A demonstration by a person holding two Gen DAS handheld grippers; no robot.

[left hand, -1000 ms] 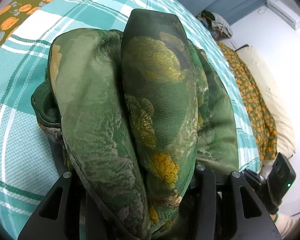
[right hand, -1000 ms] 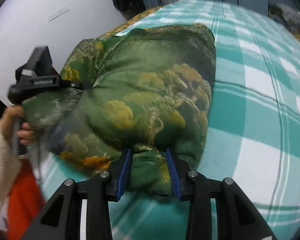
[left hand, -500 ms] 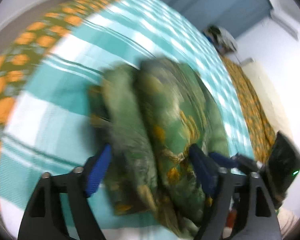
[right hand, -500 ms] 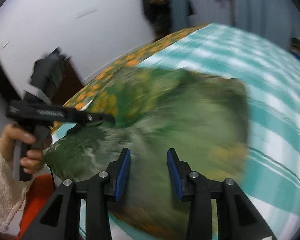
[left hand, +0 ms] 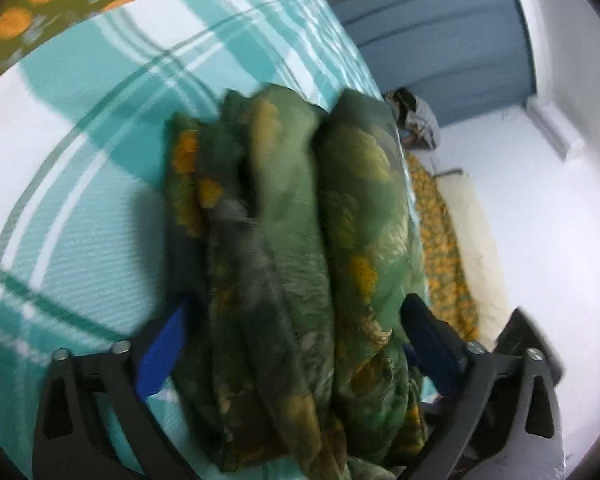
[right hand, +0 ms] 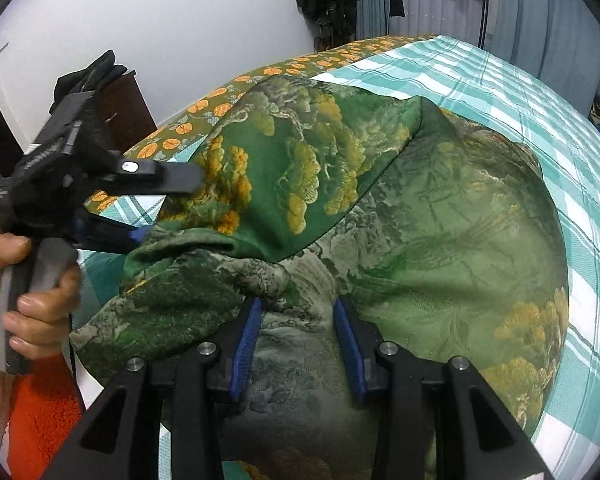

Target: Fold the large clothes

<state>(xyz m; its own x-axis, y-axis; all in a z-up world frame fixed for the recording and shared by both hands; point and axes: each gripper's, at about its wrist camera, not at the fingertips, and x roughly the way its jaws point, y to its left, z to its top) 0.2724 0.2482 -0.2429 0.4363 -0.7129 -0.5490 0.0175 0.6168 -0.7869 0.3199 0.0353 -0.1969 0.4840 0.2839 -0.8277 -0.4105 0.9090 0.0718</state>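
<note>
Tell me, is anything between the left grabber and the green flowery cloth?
No. The left gripper has just been opening, and its blue pads straddle the folded green patterned cloth on the teal checked blanket with nothing else between.

A folded green garment lies on the bed's teal-and-white plaid blanket.

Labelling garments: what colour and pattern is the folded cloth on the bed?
Green garment with a woven yellow-orange tree and landscape pattern; clearest in the right wrist view.
</note>
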